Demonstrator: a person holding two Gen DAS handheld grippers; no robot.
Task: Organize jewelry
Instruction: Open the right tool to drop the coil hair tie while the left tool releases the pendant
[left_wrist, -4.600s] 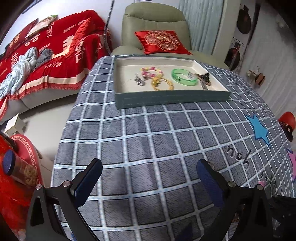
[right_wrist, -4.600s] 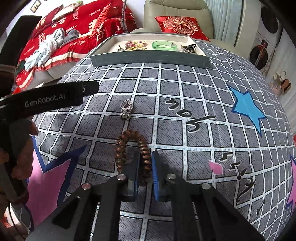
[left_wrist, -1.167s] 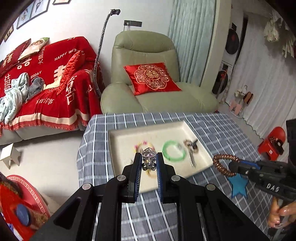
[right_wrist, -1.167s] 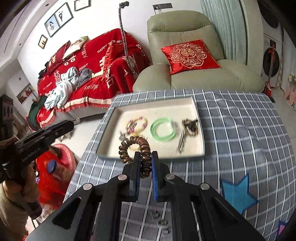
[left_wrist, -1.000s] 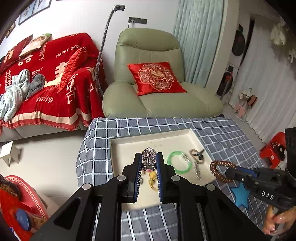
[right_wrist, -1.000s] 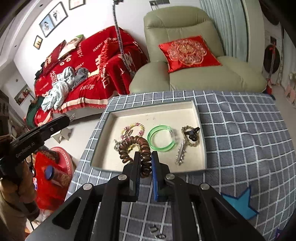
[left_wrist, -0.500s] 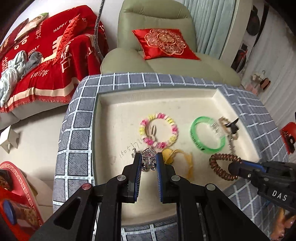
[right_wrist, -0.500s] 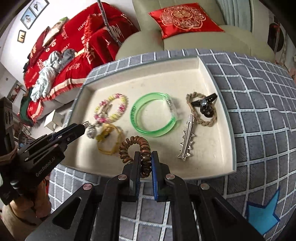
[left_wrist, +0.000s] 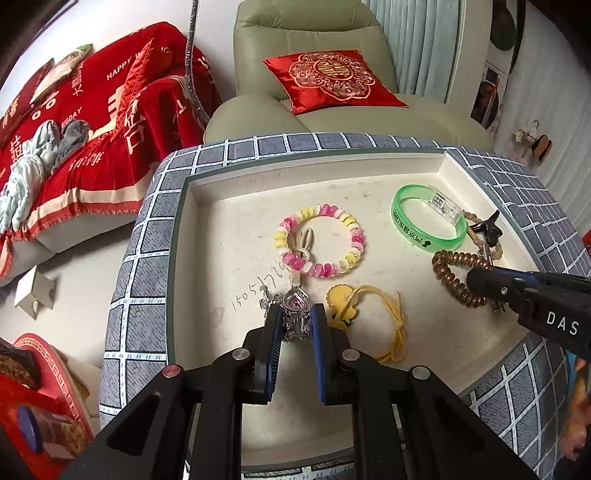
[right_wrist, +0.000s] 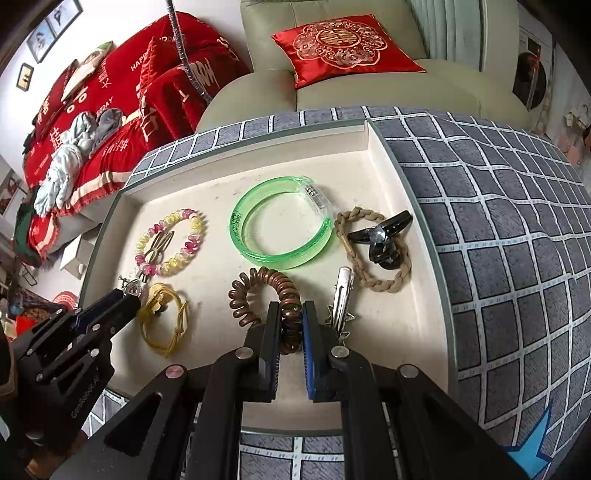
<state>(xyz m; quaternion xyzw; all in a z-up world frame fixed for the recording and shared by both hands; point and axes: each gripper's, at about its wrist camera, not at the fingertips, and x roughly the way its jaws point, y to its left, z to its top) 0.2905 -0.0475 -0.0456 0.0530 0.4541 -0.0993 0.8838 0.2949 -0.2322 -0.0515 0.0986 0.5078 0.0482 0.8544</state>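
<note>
A: Jewelry tray (left_wrist: 184, 236) sits on the checked tablecloth (left_wrist: 147, 258), and both grippers are over it. The left gripper (left_wrist: 296, 323) is clamped on a silver heart pendant (left_wrist: 294, 314), low over the near-left part of the tray floor.

B: And the right gripper (right_wrist: 289, 328) is pinched tight on the brown coil bracelet (right_wrist: 258, 291), near the middle of the tray's near side. Whether the coil touches the floor, I cannot tell.

A: Lying in the tray: a pink-and-yellow bead bracelet (left_wrist: 319, 240) just beyond the pendant, a yellow cord charm (left_wrist: 369, 314) to its right.

B: Farther right, a green bangle (right_wrist: 280, 229), a silver hair clip (right_wrist: 341, 295) just beside the coil, and a braided cord with a black clip (right_wrist: 376, 247) by the right wall.
</note>
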